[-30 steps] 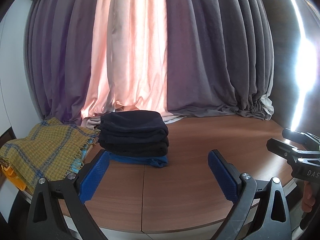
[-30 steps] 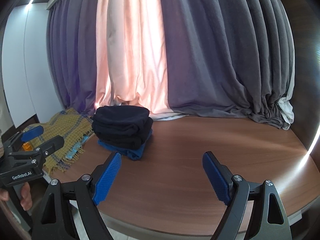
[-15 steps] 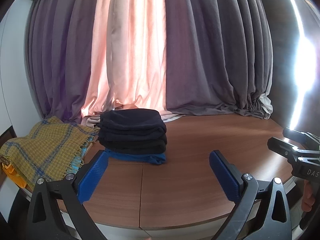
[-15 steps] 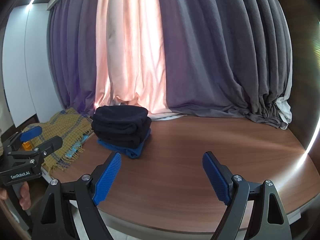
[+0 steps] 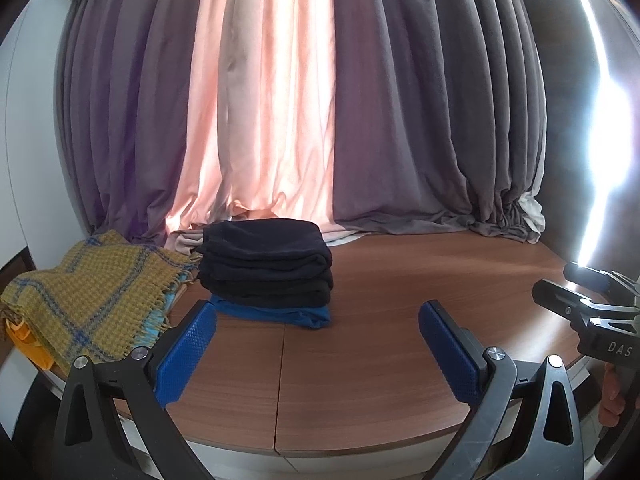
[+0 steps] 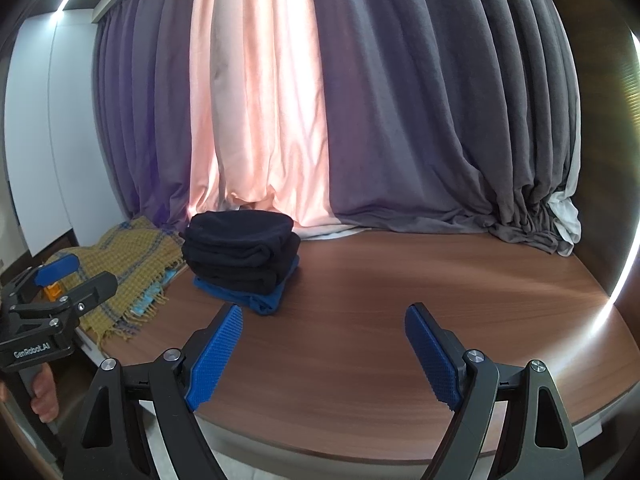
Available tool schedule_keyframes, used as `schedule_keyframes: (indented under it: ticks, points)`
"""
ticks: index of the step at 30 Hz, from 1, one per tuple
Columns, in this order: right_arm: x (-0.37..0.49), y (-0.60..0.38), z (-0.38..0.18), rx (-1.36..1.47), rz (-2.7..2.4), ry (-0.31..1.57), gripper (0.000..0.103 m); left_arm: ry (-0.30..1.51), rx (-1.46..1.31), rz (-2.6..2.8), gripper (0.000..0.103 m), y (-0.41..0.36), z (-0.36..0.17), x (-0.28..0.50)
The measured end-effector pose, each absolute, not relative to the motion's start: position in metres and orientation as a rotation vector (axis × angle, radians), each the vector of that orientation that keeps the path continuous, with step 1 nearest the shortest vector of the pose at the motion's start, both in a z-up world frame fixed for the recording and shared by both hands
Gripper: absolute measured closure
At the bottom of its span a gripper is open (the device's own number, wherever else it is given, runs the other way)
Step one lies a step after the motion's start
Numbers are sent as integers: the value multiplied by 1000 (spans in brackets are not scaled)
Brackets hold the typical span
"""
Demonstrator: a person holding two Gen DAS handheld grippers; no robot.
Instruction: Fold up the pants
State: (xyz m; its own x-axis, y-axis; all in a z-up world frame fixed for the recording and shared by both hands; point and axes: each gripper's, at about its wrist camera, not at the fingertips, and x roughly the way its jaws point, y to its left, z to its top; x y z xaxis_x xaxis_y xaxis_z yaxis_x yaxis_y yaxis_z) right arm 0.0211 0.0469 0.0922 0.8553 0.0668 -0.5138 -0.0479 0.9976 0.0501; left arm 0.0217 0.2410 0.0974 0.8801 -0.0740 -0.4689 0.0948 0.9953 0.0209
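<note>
Two hand-held grippers are seen, each built from black angular arms with triangular cut-outs and fitted with silver round screws at the joints. The left gripper (image 5: pixel 318 344) carries blue pads (image 5: pixel 186 354) with a fine knurled texture; the same blue textured pads (image 6: pixel 430 358) are borne by the right gripper (image 6: pixel 322 350). White lettering reading "GenRobot.AI" is printed on the left unit's black body, and "DAS" is legible on the right unit's. Bare skin of the fingers (image 6: pixel 44 394) is glimpsed around a dark handle.
</note>
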Motion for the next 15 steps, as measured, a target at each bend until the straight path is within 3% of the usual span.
schedule_keyframes:
  ticks: [15]
  points:
    - [19, 46, 91, 34, 63, 542, 19, 498, 35, -65, 0, 241, 96, 20]
